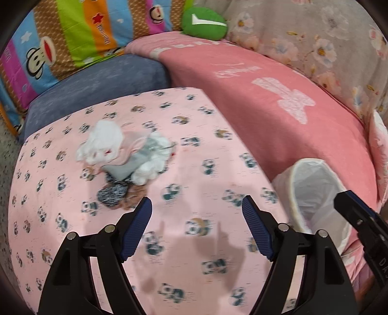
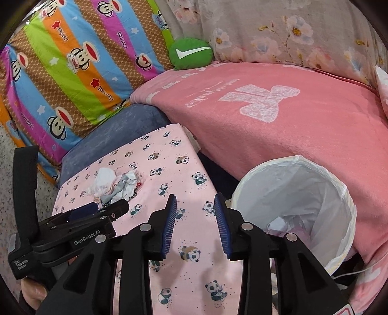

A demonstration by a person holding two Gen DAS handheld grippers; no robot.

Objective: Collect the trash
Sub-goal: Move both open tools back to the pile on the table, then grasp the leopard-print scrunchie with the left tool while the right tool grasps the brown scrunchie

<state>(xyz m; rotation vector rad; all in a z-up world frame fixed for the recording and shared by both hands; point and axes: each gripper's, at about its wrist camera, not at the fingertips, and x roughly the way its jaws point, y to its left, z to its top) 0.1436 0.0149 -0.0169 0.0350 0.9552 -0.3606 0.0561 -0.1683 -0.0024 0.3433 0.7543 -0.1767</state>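
A heap of trash (image 1: 123,151), white crumpled tissues, a grey wrapper and dark speckled scraps, lies on the pink panda-print cloth (image 1: 194,169). It also shows in the right wrist view (image 2: 116,184). My left gripper (image 1: 197,206) is open and empty, hovering just right of and nearer than the heap. A white bin (image 1: 317,191) lined with a plastic bag stands at the right; in the right wrist view the bin (image 2: 298,203) holds some crumpled paper. My right gripper (image 2: 195,206) is open and empty, above the cloth beside the bin's left rim.
A pink blanket (image 2: 278,126) covers the seat behind the bin. A blue cushion (image 1: 97,84), a striped monkey-print quilt (image 2: 72,60), a green pillow (image 1: 203,23) and a floral cover (image 1: 315,36) lie beyond. Speckled floor (image 2: 14,164) is at the left.
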